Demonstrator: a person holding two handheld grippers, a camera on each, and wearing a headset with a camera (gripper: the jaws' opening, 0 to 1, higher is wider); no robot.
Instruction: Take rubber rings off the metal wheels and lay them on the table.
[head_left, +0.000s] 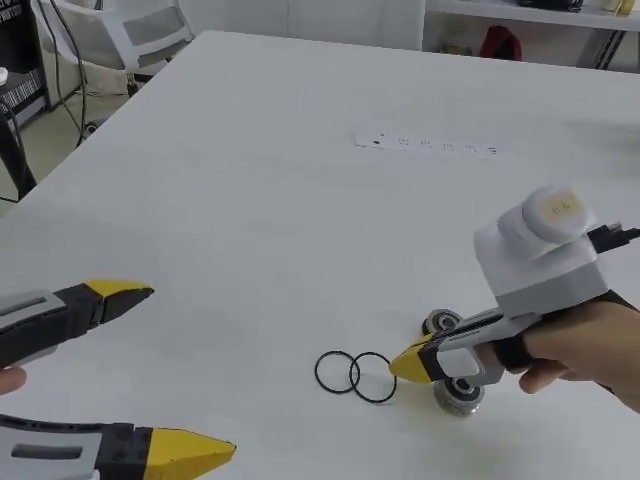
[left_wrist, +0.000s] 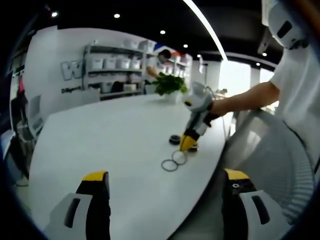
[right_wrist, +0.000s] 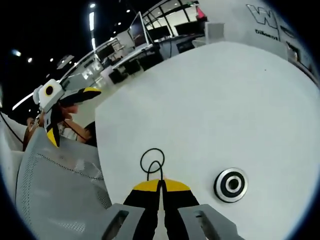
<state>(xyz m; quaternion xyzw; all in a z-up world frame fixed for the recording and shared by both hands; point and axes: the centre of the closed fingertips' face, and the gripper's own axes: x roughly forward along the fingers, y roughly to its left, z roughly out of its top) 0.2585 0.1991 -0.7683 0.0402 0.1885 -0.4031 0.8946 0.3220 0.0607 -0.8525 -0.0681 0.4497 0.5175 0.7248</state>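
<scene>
Right tool (head_left: 398, 366) pressed together, tip touching the nearer of two overlapping rubber rings (head_left: 355, 373) on the desk (head_left: 300, 200), metal wheels (head_left: 460, 392) beside it; left tool (head_left: 190, 370) spread

White table (head_left: 230, 200), matte top, wide. Two thin black rubber rings (head_left: 355, 374) lie flat on it on the near side, and we note they overlap each other at one side. Just beside them, to the right, sits a metal wheel (head_left: 441, 322); a second metal wheel (head_left: 460, 393) lies nearer, partly hidden. In the right gripper view we log one wheel face-up, dark outer band, bright hub. Well apart, toward the far side: a white power strip (head_left: 425, 143), flat on the top.
</scene>
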